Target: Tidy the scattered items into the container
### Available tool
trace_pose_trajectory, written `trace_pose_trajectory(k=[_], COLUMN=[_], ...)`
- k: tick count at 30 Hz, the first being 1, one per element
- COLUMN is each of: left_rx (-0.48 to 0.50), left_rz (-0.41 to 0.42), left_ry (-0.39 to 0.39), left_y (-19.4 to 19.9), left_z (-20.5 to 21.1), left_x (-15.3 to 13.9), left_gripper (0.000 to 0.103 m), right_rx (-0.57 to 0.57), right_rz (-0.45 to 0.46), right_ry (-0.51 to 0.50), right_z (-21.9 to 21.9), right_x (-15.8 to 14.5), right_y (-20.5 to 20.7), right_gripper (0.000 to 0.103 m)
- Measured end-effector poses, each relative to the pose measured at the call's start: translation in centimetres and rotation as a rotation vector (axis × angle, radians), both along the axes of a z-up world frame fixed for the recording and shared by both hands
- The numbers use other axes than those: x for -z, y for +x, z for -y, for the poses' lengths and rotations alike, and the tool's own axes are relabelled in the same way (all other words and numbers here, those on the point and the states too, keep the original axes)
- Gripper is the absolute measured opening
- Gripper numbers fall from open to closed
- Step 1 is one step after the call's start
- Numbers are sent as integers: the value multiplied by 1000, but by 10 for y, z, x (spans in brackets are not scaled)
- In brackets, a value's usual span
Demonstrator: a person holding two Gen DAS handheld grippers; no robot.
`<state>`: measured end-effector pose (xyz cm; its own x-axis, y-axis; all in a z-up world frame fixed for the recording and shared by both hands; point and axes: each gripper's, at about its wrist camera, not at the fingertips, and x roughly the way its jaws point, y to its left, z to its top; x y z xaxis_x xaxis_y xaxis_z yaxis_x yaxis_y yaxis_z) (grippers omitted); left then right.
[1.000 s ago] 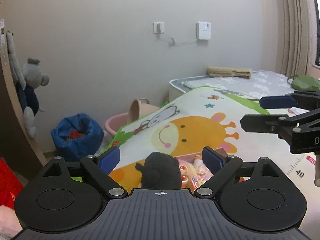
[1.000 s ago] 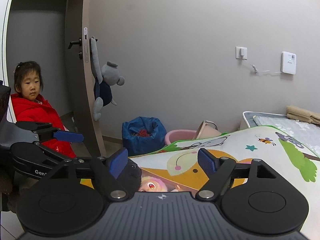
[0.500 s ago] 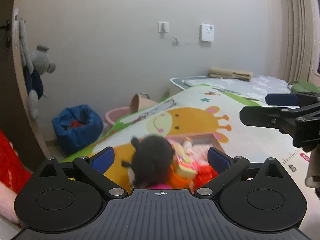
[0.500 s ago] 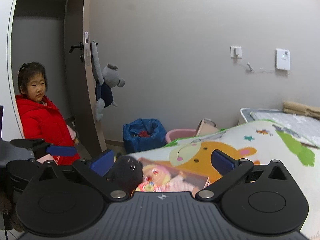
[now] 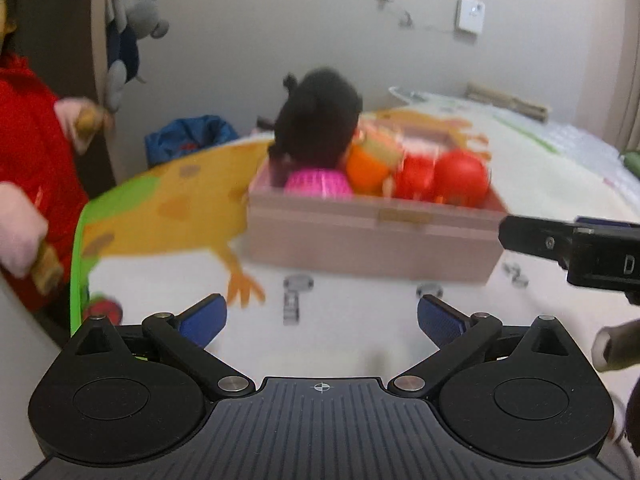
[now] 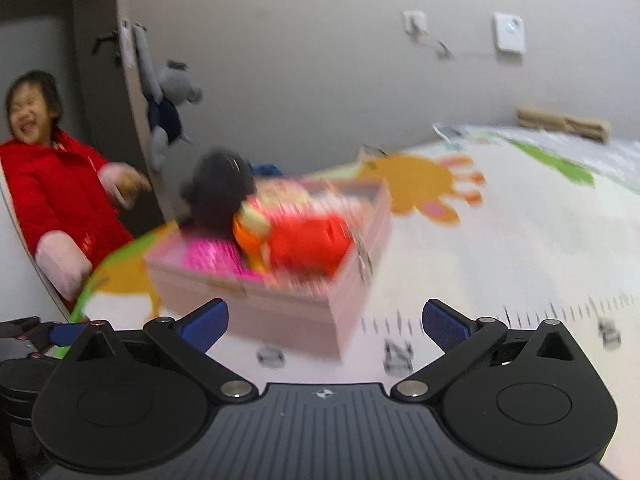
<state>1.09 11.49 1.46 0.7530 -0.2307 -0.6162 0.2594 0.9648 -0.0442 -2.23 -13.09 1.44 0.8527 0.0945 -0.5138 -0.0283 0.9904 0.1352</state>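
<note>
**Both grippers empty, fingers wide, box full on the mat**

Left gripper (image 5: 322, 320): blue-padded fingers (image 5: 204, 320) spread wide, nothing between them. It hangs above the play mat (image 5: 360, 328), short of the near wall of the pink box (image 5: 372, 244).

Right gripper (image 6: 326, 320): fingers (image 6: 444, 324) also wide, empty. From this view the box (image 6: 280, 304) sits ahead and to the left, one corner turned toward the camera. The right gripper's body also shows at the right edge of the left wrist view, beside the box's right end.

Box contents, heavily blurred in both views:
- black plush toy (image 5: 320, 120) at the left end, sticking up well above the rim
- pink basket-like item (image 5: 318, 184) just below it, against the near wall
- orange piece (image 5: 366, 164) in the middle
- red ball (image 5: 460, 172) toward the right end, next to more red stuff I can't resolve

Still loose on the mat: a few small grey metal-looking pieces (image 5: 294, 296) just in front of the box, too blurred to identify. A small red item (image 5: 102, 308) lies at the mat's green edge, left side.

Background: a child in a red jacket (image 6: 60, 196) stands at the left by the door, holding something brownish in each hand. Grey plush toy (image 6: 170, 108) hangs from the door. Blue bag (image 5: 188, 140) sits against the wall behind the mat.
</note>
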Motion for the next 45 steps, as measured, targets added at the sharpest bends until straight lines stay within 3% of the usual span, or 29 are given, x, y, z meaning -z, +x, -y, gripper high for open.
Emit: trace_pose_trajectory(k=[4,8,10,14,24,29,45], left_rx=[30,0,-2,12,4,6,2], left_rz=[45,63,78,106,75,60,12], left_ry=[-23,-34,-27,19,40,41,101], left_y=[-16,-19,-17,-21,-18,-16,-19], left_z=[0,-2,2,11,15,15,19], left_x=[10,21,20,20,24,24,17], left_gripper=[103,103,103,103,103,103,103], right_rx=[28,54,66,90,167,168,153], right_rz=[1,23,47,-25,-30,-62,-126], right_ry=[-15,-64,-32,7,-1,-56,-81], right_z=[0,-5,-1,9,15,13,5], right_x=[18,30,33,37,40,42,40], right_y=[-12,-17,-16,-11,-18,-19,-19], right_gripper=[103,103,103,103,103,103,103])
